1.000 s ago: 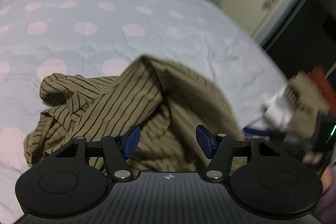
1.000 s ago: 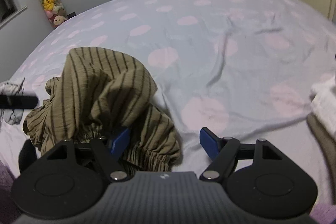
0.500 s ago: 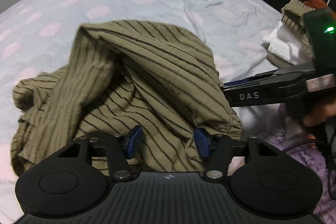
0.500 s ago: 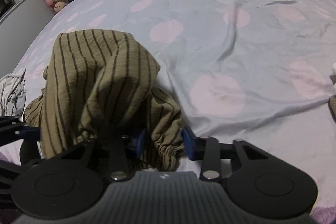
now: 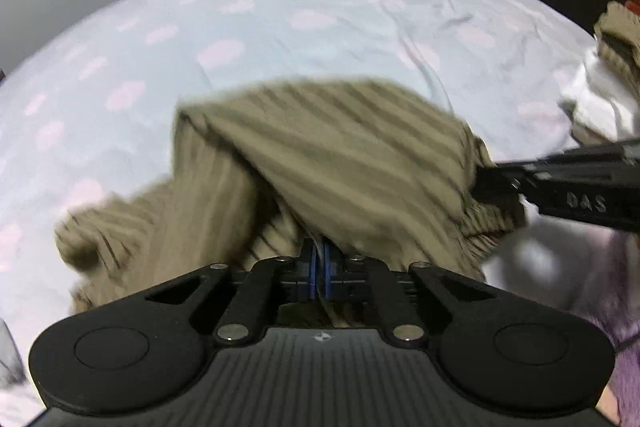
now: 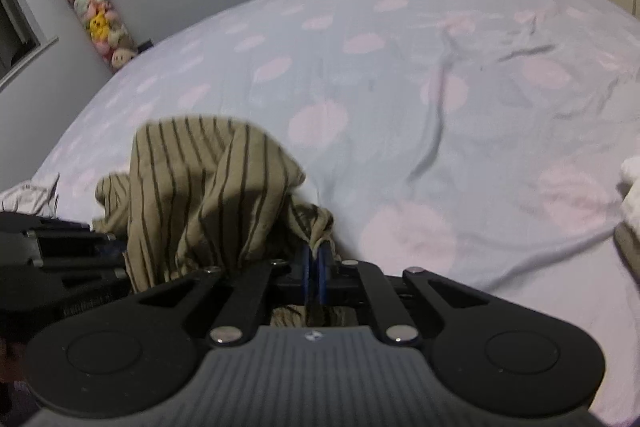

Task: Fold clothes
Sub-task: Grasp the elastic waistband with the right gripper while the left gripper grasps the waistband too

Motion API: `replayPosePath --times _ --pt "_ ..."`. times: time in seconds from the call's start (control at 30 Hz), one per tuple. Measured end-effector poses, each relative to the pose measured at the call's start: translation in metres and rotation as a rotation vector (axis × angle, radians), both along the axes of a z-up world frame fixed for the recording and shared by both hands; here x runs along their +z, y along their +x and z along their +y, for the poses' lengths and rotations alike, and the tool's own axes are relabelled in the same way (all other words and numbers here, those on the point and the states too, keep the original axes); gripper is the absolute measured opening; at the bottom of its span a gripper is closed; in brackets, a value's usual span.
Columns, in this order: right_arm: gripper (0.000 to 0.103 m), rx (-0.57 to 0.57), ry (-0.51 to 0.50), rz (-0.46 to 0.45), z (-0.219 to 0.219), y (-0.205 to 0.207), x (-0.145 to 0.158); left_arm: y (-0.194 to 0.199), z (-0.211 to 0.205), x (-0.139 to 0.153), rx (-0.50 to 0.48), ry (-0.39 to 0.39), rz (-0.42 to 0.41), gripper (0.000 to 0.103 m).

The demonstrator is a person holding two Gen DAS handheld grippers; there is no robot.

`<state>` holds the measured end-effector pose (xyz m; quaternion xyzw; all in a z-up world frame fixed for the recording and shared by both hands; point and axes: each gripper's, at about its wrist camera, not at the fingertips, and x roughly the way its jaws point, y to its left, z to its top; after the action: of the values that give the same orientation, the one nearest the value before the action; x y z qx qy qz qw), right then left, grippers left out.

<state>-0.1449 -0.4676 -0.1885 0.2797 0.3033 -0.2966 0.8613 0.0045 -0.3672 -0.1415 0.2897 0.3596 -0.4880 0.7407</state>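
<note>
An olive-tan garment with dark stripes (image 5: 352, 155) lies bunched near the front edge of the bed. In the left wrist view, my left gripper (image 5: 320, 267) has its jaws closing onto a fold at the garment's near edge, with the blue pads pinching cloth. My right gripper (image 5: 496, 183) comes in from the right and grips the elastic hem. In the right wrist view, the striped garment (image 6: 200, 187) stands up in a hump. My right gripper (image 6: 314, 259) has its jaws closing, with a gathered bit of hem pressed between the pads. My left gripper (image 6: 60, 247) shows at the left edge.
The bed sheet (image 6: 400, 87) is pale blue with pink spots and some wrinkles. White and tan clothes (image 5: 600, 95) are piled at the bed's right side. A crumpled white cloth (image 6: 28, 193) lies at the left. A tube of plush toys (image 6: 96, 15) stands by the wall.
Both grippers went from wide open to shut on the striped garment. My left gripper moved in over the garment and rolled. The right one stayed nearly in place.
</note>
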Motion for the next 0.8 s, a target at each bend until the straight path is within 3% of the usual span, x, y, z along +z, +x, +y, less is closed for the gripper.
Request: replayPosePath --times 0.2,0.33,0.47,0.57,0.67,0.8 --pt "0.004 -0.002 -0.088 -0.002 -0.024 0.022 0.015 0.033 -0.023 0.015 -0.001 -0.009 -0.05 0.002" --pt "0.003 0.0 -0.109 0.001 -0.042 0.04 0.004 0.044 -0.036 0.011 0.001 0.002 -0.041 0.002" --pt "0.007 -0.025 -0.044 0.029 -0.055 0.035 -0.019 0.038 -0.031 0.011 -0.01 0.001 -0.038 0.003" --pt "0.015 -0.038 0.004 -0.035 -0.06 0.019 -0.016 0.024 -0.021 0.018 -0.024 -0.007 -0.036 0.003" --pt "0.034 -0.062 0.009 -0.06 -0.057 -0.002 -0.006 0.008 -0.009 0.027 -0.037 -0.024 -0.019 0.011" --pt "0.037 -0.089 0.037 -0.03 -0.051 -0.033 0.002 -0.02 0.01 0.034 -0.063 -0.025 0.008 0.03"
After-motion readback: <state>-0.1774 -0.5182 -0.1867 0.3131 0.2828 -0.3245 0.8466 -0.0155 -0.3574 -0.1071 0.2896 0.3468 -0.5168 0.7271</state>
